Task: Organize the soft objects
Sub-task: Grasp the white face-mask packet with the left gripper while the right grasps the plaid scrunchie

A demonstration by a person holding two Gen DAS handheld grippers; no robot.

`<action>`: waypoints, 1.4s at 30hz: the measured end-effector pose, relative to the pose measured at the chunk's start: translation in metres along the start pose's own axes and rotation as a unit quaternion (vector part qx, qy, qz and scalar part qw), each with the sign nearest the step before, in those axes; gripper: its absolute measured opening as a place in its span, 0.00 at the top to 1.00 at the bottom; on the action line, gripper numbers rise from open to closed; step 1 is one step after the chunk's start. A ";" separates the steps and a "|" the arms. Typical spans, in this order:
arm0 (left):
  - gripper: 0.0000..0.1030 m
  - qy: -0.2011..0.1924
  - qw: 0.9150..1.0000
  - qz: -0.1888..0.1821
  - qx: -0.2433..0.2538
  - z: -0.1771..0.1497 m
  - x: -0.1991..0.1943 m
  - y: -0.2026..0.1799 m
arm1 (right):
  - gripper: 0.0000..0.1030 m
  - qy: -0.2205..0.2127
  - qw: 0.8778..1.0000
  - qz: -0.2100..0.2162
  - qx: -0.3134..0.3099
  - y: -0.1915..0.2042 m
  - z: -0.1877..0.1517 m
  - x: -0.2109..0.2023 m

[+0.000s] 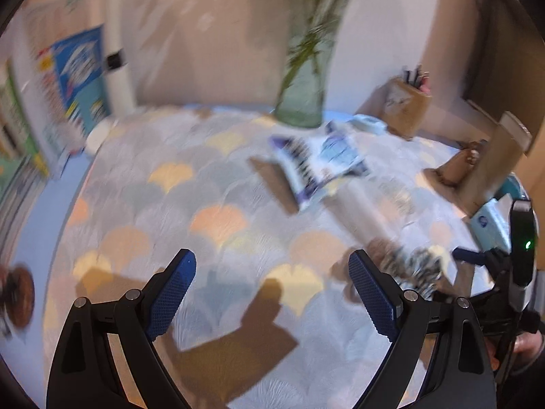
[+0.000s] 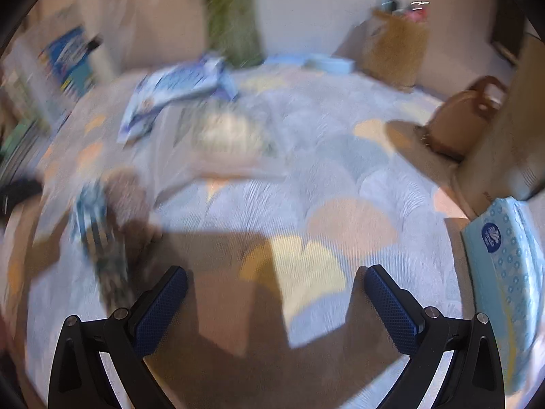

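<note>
My left gripper (image 1: 272, 274) hangs open over the fan-patterned tablecloth (image 1: 218, 184), nothing between its blue pads. A crumpled dark-and-white patterned cloth (image 1: 417, 269) lies just right of its right finger. A purple-and-white soft packet (image 1: 316, 163) lies further back near the vase. My right gripper (image 2: 276, 293) is also open and empty above the cloth; one of its fingers (image 1: 466, 255) shows at the right in the left wrist view. In the right wrist view the patterned cloth (image 2: 95, 228) lies to the left, the packet (image 2: 177, 92) far left, and a light blue tissue pack (image 2: 507, 272) at the right edge.
A green glass vase (image 1: 303, 102) with stems stands at the back of the round table. A cardboard pen holder (image 1: 405, 102) and a brown bag (image 2: 463, 119) sit at the back right, beside a cardboard box (image 2: 504, 143). Both views are motion-blurred.
</note>
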State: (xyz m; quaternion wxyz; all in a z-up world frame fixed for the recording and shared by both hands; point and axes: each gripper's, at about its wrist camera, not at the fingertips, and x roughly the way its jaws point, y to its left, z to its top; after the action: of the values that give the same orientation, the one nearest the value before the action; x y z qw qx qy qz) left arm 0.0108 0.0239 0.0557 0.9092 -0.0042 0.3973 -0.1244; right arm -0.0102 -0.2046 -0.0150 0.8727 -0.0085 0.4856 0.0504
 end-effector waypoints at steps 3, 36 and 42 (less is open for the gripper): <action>0.12 -0.007 0.999 -0.004 0.039 0.022 0.006 -0.008 | 0.00 -0.012 1.000 0.015 -0.011 -0.002 -0.010 -0.004; 0.54 0.039 0.972 -0.092 0.211 0.085 0.105 -0.045 | 0.69 -0.037 0.988 0.146 -0.023 0.057 0.014 -0.009; 0.54 0.009 0.981 -0.083 0.176 0.077 0.061 -0.023 | 0.69 -0.067 0.985 0.161 0.000 0.045 0.009 -0.034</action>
State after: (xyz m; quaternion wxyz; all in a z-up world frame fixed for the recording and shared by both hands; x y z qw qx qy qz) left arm 0.1013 -0.0191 0.0665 0.8788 0.1240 0.3753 -0.2675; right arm -0.0250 -0.1624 0.0203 0.8836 0.0734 0.4212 0.1911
